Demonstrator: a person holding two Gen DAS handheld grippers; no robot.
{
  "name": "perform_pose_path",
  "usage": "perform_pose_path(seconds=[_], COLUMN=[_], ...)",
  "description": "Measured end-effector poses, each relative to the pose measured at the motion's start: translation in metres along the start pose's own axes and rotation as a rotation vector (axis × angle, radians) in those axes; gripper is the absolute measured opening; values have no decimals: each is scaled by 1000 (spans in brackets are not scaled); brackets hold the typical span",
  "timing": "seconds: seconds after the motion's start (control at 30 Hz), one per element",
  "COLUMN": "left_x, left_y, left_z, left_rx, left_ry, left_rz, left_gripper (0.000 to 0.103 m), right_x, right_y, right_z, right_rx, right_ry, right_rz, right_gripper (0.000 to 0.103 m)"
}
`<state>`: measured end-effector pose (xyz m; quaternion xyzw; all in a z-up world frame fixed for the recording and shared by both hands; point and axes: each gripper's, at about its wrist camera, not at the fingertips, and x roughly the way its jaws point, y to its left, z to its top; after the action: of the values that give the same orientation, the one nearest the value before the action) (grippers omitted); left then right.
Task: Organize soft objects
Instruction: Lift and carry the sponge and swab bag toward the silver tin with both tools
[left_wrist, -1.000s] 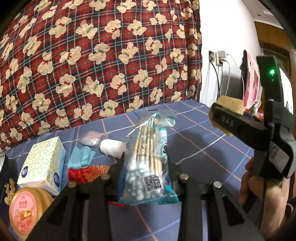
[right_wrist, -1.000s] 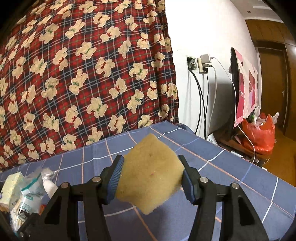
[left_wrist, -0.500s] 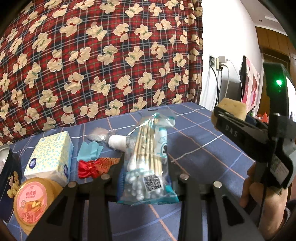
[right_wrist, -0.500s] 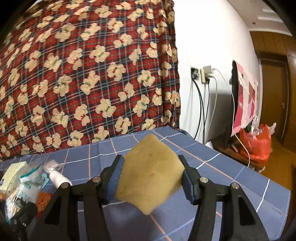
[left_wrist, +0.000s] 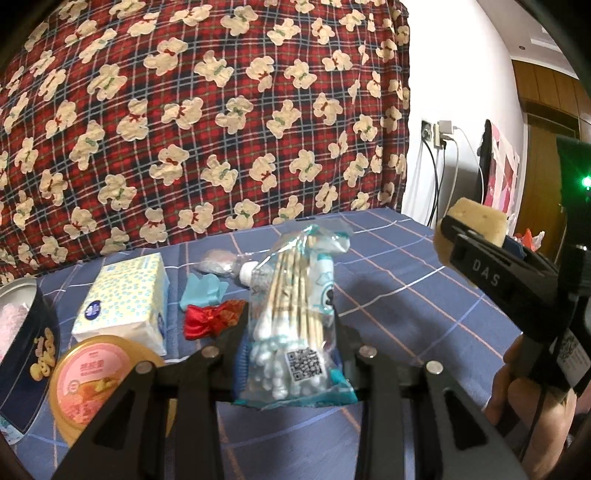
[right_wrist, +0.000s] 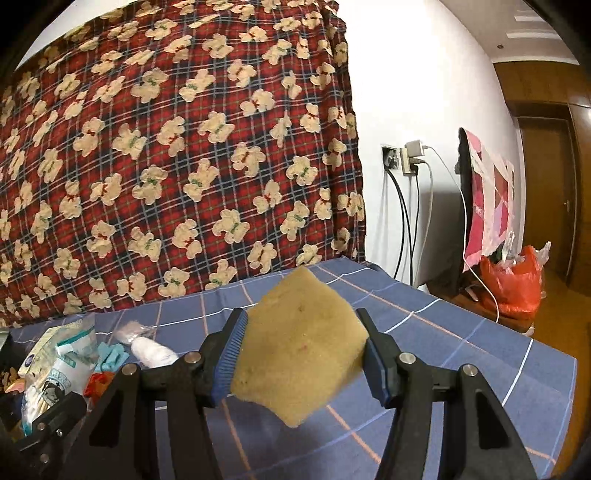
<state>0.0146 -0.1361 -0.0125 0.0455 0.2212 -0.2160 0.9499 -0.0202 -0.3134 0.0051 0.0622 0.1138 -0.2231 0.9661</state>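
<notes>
My left gripper (left_wrist: 291, 354) is shut on a clear bag of cotton swabs (left_wrist: 295, 325), held upright above the blue checked cloth (left_wrist: 399, 295). Off to the right in the left wrist view, a hand (left_wrist: 532, 402) carries my right gripper (right_wrist: 301, 356), which is shut on a yellow sponge (right_wrist: 299, 350); that sponge (left_wrist: 476, 221) also shows there. On the cloth behind the bag lie a tissue pack (left_wrist: 122, 299), a teal glove (left_wrist: 203, 288), a red fabric bow (left_wrist: 210, 317) and a white roll in plastic (right_wrist: 155, 350).
A round pink-lidded tub (left_wrist: 96, 380) and a dark blue tin (left_wrist: 26, 354) stand at the left front. A red plaid bear-print cushion (right_wrist: 177, 158) rises behind the cloth. Wall sockets with cables (right_wrist: 406, 162) and a red bag (right_wrist: 513, 280) are at the right.
Both grippers have slid sideways with their loads still held. The items on the cloth have shifted right in both views, and the tin has come into the left wrist view.
</notes>
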Motion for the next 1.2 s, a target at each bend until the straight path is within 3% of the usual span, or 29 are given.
perform_pose_path(seconds=[0.6, 1.2], left_x=[-49, -90], left_y=[57, 168], left_z=[-9, -11], left_rx=[-35, -134], left_ry=[-76, -126], left_rz=[41, 216], left_gripper=[34, 34], right_x=[-38, -73], right_y=[67, 181], right_z=[-16, -12], right_rx=[-18, -71], right_ry=[-7, 0], right_rz=[146, 391], right_gripper=[61, 61])
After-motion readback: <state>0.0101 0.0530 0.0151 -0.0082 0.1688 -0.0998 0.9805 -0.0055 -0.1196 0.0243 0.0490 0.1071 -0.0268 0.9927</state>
